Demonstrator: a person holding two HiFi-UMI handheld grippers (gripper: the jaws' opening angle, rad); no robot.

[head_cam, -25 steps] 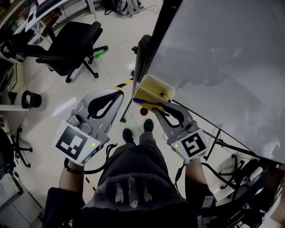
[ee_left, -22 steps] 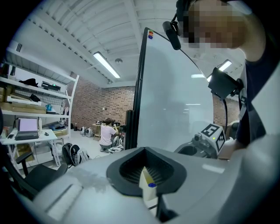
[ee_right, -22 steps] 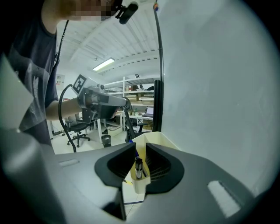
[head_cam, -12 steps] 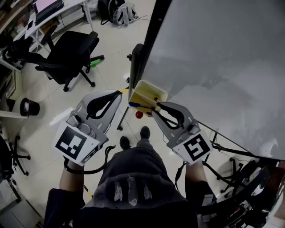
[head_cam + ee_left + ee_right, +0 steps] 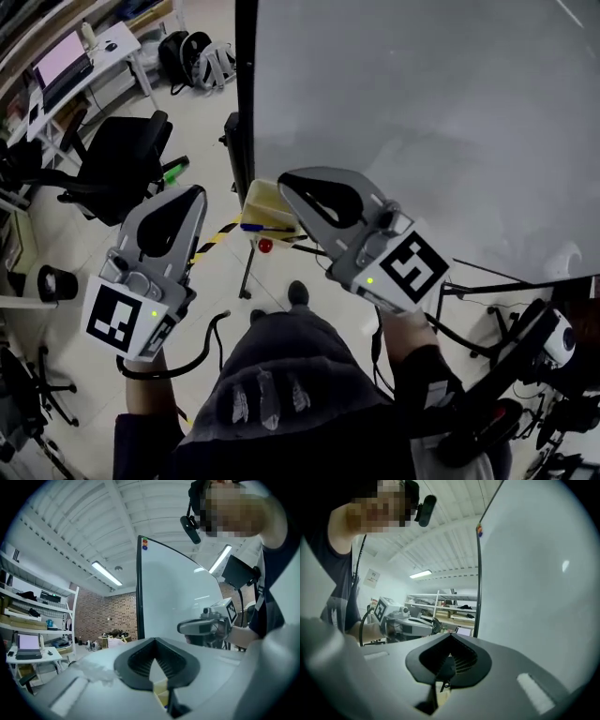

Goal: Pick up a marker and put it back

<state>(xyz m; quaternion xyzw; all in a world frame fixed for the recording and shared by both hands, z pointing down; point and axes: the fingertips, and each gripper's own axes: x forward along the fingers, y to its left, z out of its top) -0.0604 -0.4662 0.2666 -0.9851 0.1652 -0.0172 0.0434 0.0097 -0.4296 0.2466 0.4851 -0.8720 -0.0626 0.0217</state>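
Note:
A blue marker point(image 5: 267, 228) lies across the front of the small yellow tray point(image 5: 261, 199) fixed at the whiteboard's point(image 5: 422, 112) lower left corner. My right gripper point(image 5: 284, 181) hangs above the tray, well clear of the marker. Its jaws have just been closing and now meet with nothing between them; in the right gripper view the right gripper point(image 5: 451, 634) points level along the board. My left gripper point(image 5: 195, 191) is held to the left of the tray, its tips together and empty. In the left gripper view the left gripper point(image 5: 154, 640) faces the board's black edge.
A red ball-like thing point(image 5: 265, 246) sits just under the tray. The whiteboard's black frame post point(image 5: 246, 94) stands between the two grippers. A black office chair point(image 5: 117, 159) stands on the floor to the left, with a desk and laptop point(image 5: 61, 66) beyond it and bags point(image 5: 197, 52) behind.
Both grippers have risen, the right one more. The right gripper has come up and away from the blue marker, which stays on the tray.

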